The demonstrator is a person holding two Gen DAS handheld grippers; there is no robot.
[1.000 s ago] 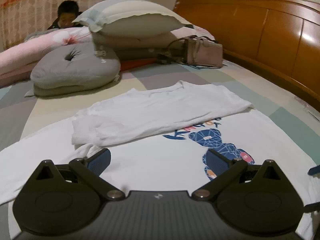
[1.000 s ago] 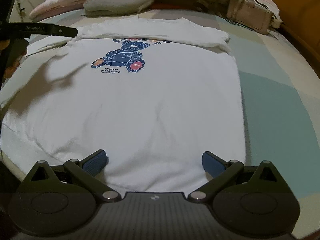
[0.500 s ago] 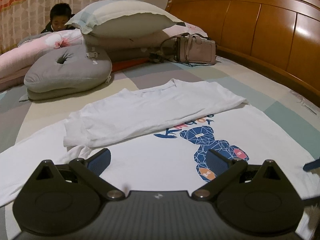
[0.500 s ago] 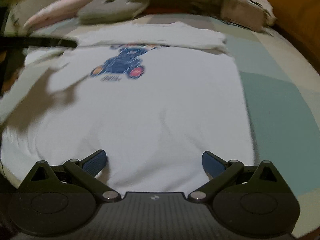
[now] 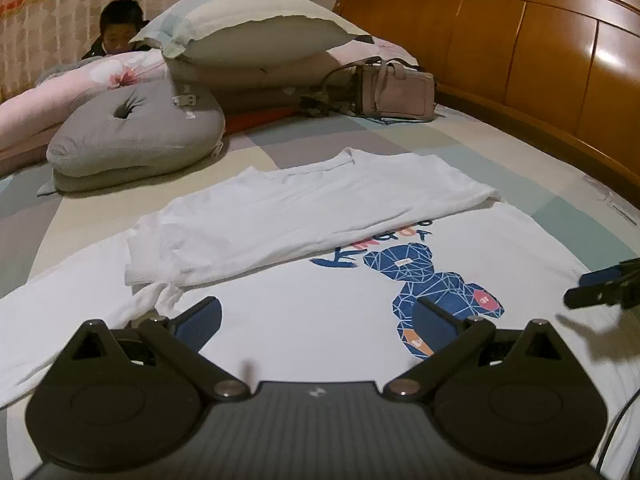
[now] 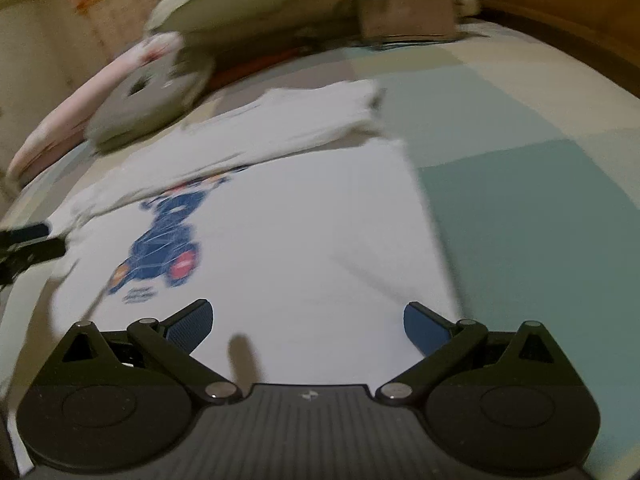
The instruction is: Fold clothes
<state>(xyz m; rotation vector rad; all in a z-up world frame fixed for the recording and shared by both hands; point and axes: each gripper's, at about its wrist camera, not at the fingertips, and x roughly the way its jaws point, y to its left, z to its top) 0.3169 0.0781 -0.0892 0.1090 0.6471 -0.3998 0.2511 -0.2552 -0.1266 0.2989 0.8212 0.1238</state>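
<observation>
A white T-shirt with a blue bear print lies flat on the bed, its far side folded over toward the middle. My left gripper hovers open just above the shirt's near edge, nothing between its blue pads. In the blurred right wrist view the same shirt fills the middle, and my right gripper stands open over its lower part. The right gripper's tip shows at the right edge of the left wrist view. The left gripper's tip shows at the left edge of the right wrist view.
A grey cushion, a large pillow and pink bedding sit at the far side of the bed. A pale handbag lies by the wooden headboard. A person is behind the bedding. Checked bedsheet lies bare on the right.
The right gripper has swung left and tilted, so its view is blurred and the shirt lies diagonally. The left view shifted slightly, and the right gripper's tip now shows further in.
</observation>
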